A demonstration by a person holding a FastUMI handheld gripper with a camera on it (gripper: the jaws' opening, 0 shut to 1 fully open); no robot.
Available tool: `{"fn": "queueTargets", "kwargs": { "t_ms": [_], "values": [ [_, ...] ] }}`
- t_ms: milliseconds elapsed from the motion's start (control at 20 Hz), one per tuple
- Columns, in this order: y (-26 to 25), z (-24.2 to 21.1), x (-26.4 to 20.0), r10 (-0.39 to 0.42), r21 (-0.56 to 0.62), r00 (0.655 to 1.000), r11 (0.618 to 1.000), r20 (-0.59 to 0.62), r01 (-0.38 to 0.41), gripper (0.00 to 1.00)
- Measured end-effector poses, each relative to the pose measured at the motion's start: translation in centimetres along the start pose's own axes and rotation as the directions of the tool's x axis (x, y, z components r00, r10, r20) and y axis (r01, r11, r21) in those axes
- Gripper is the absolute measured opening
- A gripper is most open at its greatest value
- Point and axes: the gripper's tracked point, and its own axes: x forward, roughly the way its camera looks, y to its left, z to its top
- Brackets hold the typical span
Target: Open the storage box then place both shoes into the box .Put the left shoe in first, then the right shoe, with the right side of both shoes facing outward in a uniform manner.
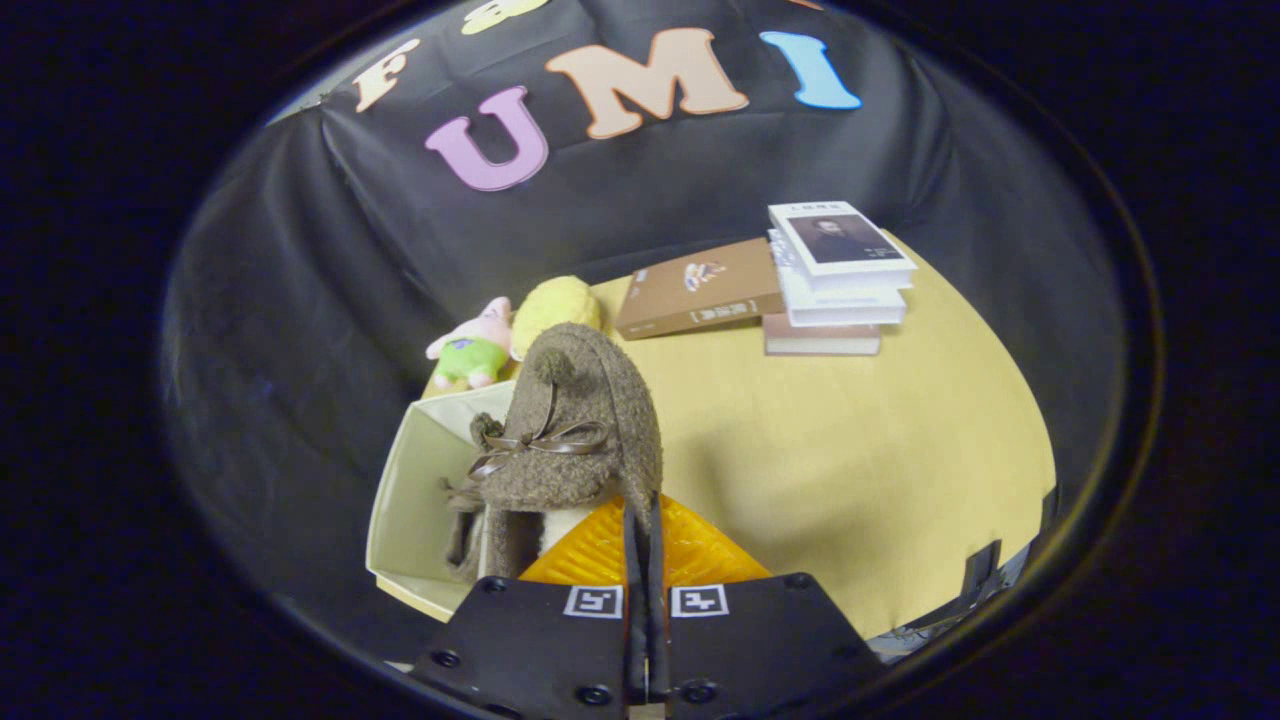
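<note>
I see the yellow table [850, 440] spreading across the middle and right of the frame, the biggest thing in front of me. At lower left the cream storage box [415, 480] sits open at the table's near corner, its pale inner walls showing. A brown fuzzy shoe [585, 420] with a ribbon bow hangs at centre frame, right over the box's right side, toe end up and heel down toward my fingers. My gripper [643, 520] at bottom centre has its two orange fingers [700, 550] pressed together on the shoe's rear edge, so it is clamped onto the shoe. I cannot tell whether this is the left or right shoe. At upper right, a stack of white books [840, 265] rests on the far table, with a brown book [700, 290] lying flat just left of it. Beyond the shoe sit a yellow plush [555, 305] and a small pink-and-green plush toy [472, 345]
</note>
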Motion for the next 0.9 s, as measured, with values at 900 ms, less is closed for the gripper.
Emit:
{"fn": "queueTargets", "kwargs": {
  "t_ms": [900],
  "values": [
    [13.6,-3.2,5.0,0.076,-0.010,0.996,0.997,-0.040,-0.076,0.04]
  ]
}}
